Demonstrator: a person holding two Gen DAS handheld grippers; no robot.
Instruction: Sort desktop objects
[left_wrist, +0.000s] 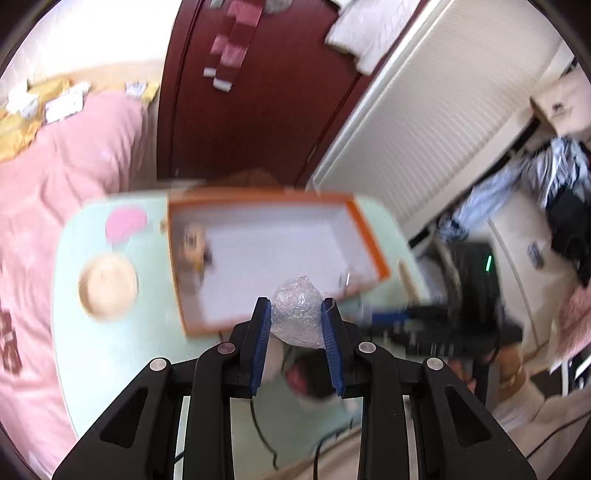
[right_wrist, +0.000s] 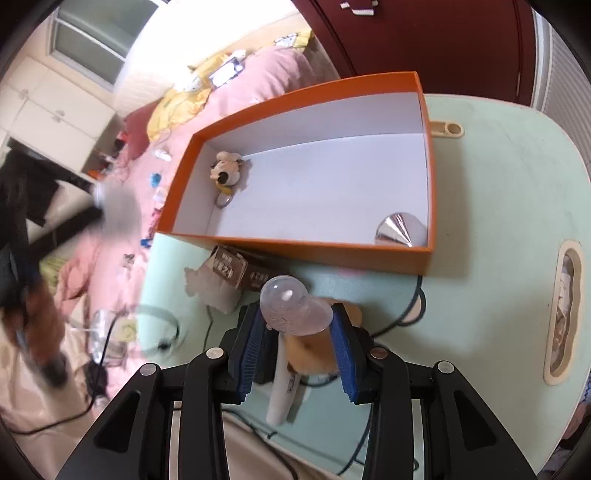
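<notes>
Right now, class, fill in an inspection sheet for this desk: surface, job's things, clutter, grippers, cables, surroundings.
Surface: pale green table.
Job's things: orange box holds a plush keychain and a silver cone.
Clutter: brown carton and white tube on the table.
Grippers: left gripper shut on a clear plastic wad; right gripper shut on a clear bulb-shaped object.
Cables: dark cable across the table.
Surroundings: pink bedding, dark red door.
</notes>
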